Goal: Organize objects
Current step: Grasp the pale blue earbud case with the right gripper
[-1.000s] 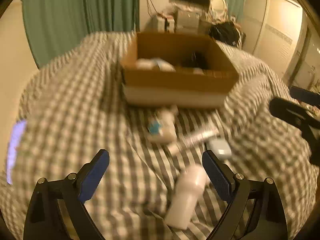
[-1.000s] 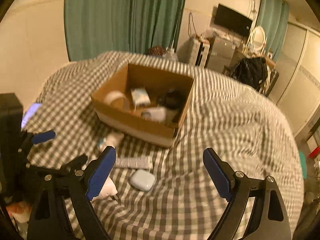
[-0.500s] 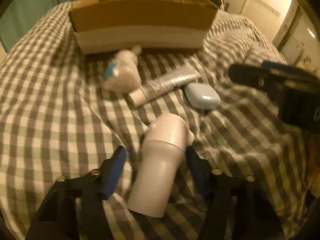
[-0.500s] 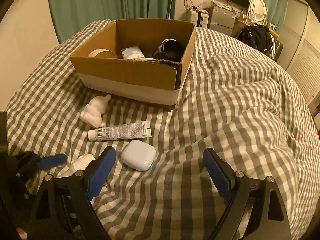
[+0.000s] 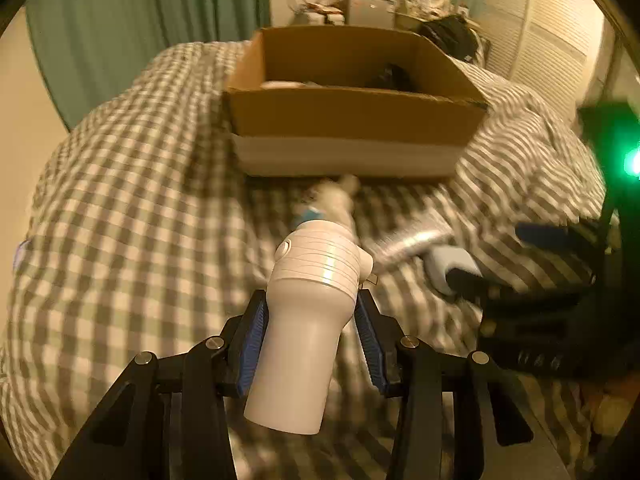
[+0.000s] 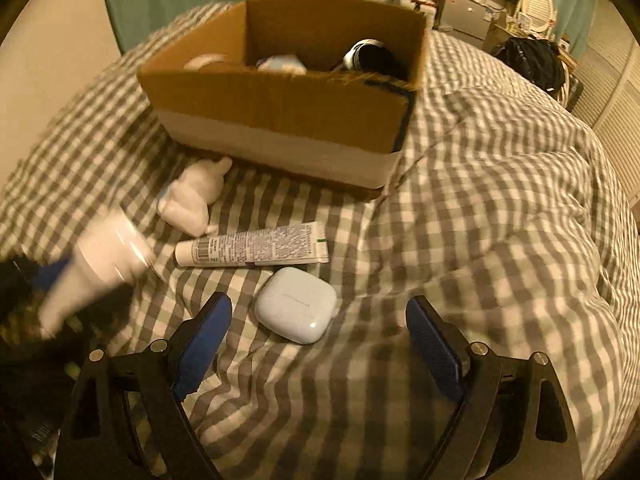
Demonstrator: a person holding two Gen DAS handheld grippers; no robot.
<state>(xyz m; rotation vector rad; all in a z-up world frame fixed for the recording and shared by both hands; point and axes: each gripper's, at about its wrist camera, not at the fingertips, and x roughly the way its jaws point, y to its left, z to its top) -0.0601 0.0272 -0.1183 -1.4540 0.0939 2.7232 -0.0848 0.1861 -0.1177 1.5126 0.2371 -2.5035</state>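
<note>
- The left gripper [image 5: 308,332] has its fingers closing on a white bottle [image 5: 308,320], pads against its sides, above the checked bed [image 5: 120,240].
- The right gripper [image 6: 318,344] hangs with fingers wide apart, just short of the earbud case [image 6: 296,304].
- A tube [image 6: 252,245] and soft toy [image 6: 192,196] lie before the cardboard box [image 6: 280,108].

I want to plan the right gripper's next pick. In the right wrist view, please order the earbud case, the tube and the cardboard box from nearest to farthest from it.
1. Earbud case: just ahead of the right gripper, toward its left finger.
2. Tube: lying crosswise behind the case.
3. Cardboard box: farthest, at the back.
</note>
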